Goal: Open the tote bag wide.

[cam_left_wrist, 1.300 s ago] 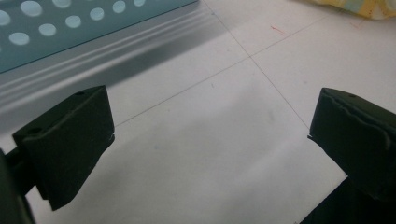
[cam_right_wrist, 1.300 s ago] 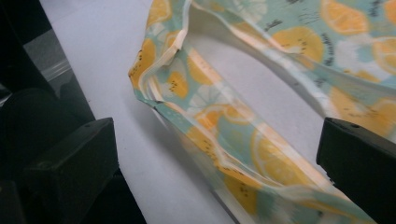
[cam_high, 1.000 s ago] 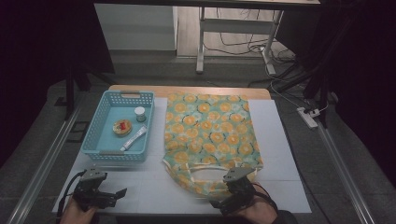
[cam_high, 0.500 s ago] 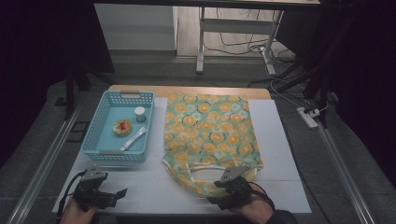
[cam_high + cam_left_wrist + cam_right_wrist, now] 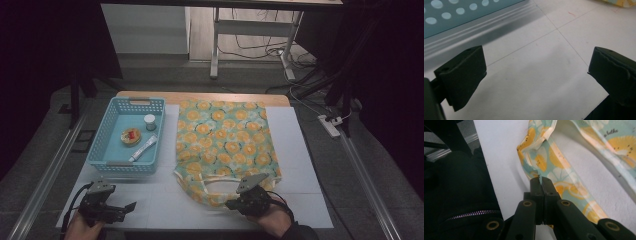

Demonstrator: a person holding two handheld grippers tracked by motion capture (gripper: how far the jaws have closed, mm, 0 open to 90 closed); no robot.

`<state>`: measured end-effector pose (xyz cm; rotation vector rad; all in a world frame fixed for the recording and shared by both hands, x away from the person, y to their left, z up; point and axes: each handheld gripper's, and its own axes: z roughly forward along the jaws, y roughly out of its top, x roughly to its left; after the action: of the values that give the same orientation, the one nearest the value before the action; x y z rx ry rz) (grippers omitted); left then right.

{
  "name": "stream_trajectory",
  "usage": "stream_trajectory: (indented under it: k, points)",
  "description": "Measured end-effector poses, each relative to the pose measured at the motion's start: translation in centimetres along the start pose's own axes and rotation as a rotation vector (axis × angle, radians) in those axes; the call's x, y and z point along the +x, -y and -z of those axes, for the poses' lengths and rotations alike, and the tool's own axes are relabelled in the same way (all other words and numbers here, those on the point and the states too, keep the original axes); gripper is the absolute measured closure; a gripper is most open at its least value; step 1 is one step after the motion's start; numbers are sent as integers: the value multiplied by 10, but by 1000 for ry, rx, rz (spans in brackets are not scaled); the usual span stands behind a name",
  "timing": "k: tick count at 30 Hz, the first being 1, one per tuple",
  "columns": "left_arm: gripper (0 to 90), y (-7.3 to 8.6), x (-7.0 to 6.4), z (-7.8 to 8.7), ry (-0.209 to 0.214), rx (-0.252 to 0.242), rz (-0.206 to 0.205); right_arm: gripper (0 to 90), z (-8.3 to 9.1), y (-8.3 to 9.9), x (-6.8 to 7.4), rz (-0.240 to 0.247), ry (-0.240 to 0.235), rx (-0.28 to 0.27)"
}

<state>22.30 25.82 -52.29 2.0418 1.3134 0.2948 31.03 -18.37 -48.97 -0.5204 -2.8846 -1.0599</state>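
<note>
The flowered tote bag lies flat on the worktop, its mouth toward the person. Its near hem is pinched between the clenched jaws of the right gripper. The left gripper is held over bare worktop beside the blue basket, jaws spread and empty. Judged from this, the mouth is being opened: the hem is best lifted slowly, only the top layer taken, and the opposite rim caught by the free gripper.

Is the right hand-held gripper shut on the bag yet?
Shut on it. The right hand-held gripper has its jaws pressed together over the edge of the bag, fabric pinched between them.
</note>
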Motion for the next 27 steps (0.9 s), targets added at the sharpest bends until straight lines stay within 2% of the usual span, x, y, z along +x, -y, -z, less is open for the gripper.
stream_trajectory:
  k: [4,6,9,12,15,17,24,27]
  points:
    - [18,0,0,0,0,0,-1,889,1,-4,-3,-8,-2,-4]
    - [19,0,0,0,-1,1,0,889,3,-7,-8,-25,-18,-6]
    - [22,0,1,0,-4,2,3,889,7,-11,-13,-35,-28,-33]
    - [23,0,1,0,-3,1,10,888,13,-17,-18,-36,-13,-75]
    - [23,0,1,0,-4,0,11,888,15,-21,-23,-13,29,-91]
    - [23,0,1,0,-4,0,13,888,16,-23,-25,-14,28,-92]
    - [23,0,2,0,0,-3,23,889,15,-34,-36,-19,72,-93]
    - [24,0,2,0,3,-2,23,890,16,-40,-44,-23,91,-112]
